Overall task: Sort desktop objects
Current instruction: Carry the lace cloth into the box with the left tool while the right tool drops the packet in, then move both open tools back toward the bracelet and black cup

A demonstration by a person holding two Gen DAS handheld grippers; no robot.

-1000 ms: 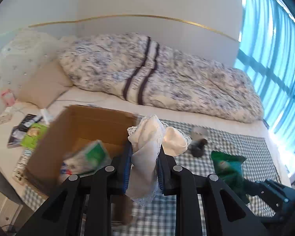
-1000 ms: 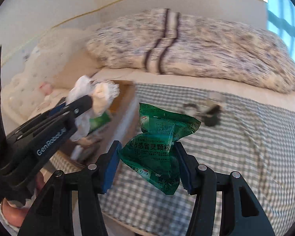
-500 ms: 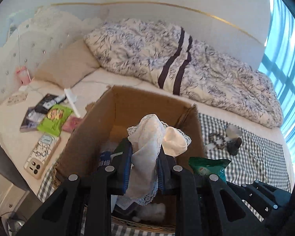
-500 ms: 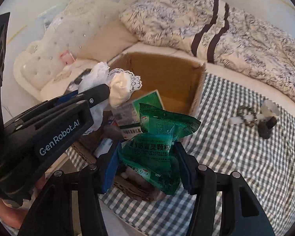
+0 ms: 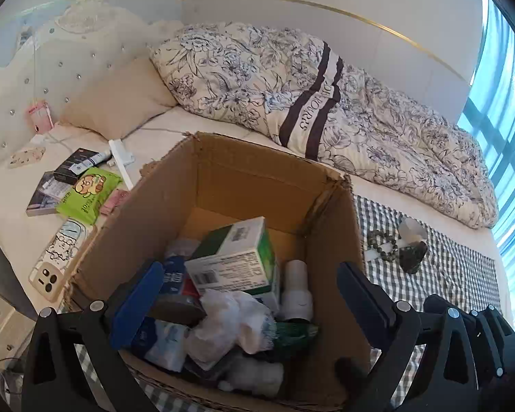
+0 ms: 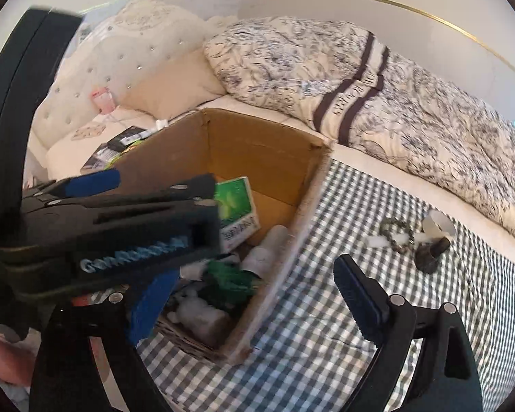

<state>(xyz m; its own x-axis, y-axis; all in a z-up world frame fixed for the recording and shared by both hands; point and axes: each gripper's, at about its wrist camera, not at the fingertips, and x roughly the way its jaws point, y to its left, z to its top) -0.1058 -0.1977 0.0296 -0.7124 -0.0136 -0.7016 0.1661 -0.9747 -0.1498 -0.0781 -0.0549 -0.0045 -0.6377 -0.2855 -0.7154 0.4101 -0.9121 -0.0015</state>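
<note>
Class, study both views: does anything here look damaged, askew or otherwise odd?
The cardboard box has a torn, ragged right rim. Inside, a green-and-white carton lies tilted on a jumble with a crumpled white cloth. Nothing looks spilled.

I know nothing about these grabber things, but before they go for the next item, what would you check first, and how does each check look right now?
1. Left gripper empty and open: ok, jaws wide apart over the box.
2. Right gripper empty and open: ok.
3. White lace cloth inside the cardboard box: ok, it lies on top of the pile.
4. Green packet inside the box: ok, by the near wall.
5. Items left on the checked cloth: not ok, a bead bracelet and a small dark object remain.
6. Room in the box for them: cannot tell, though the far part looks less filled.
</note>
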